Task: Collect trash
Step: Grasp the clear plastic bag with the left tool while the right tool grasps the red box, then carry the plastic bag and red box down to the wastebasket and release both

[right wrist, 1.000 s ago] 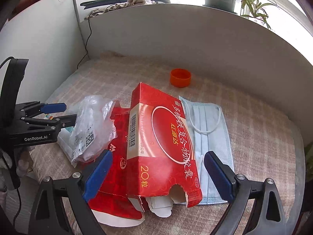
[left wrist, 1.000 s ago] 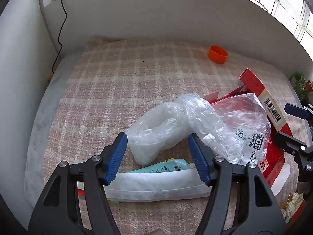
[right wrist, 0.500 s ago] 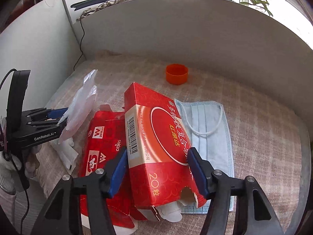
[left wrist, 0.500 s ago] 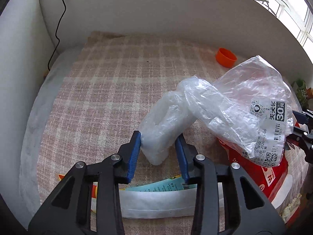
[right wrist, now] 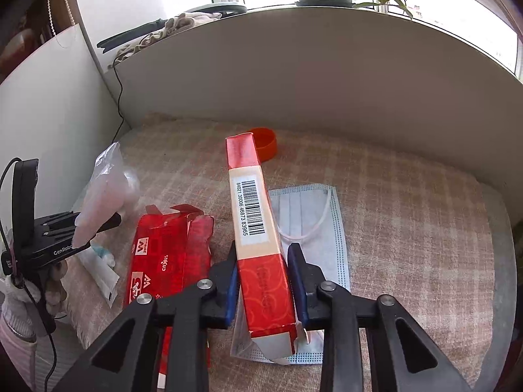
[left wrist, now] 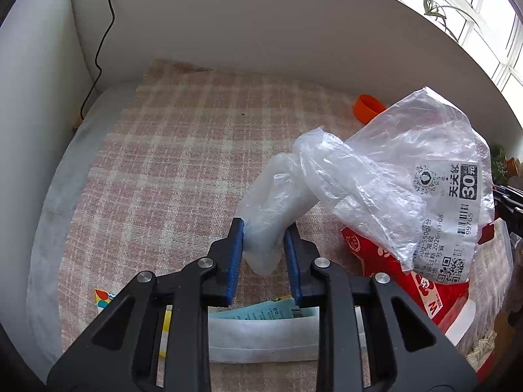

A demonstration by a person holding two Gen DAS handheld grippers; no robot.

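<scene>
A crumpled clear plastic bag [left wrist: 376, 192] with a printed label is held up off the checked cloth [left wrist: 183, 163]. A long red carton [right wrist: 258, 235] is raised on edge, barcode side up. On the cloth lie a torn red box [right wrist: 166, 254], a blue face mask [right wrist: 313, 225] and an orange cap [right wrist: 266, 142].

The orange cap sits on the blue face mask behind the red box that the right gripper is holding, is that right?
Not quite. The orange cap sits on the checked cloth, apart from the blue face mask, which lies nearer the camera. The rest holds: the cap is behind the red box, and the right gripper is shut on that box. The right wrist view shows it.
</scene>
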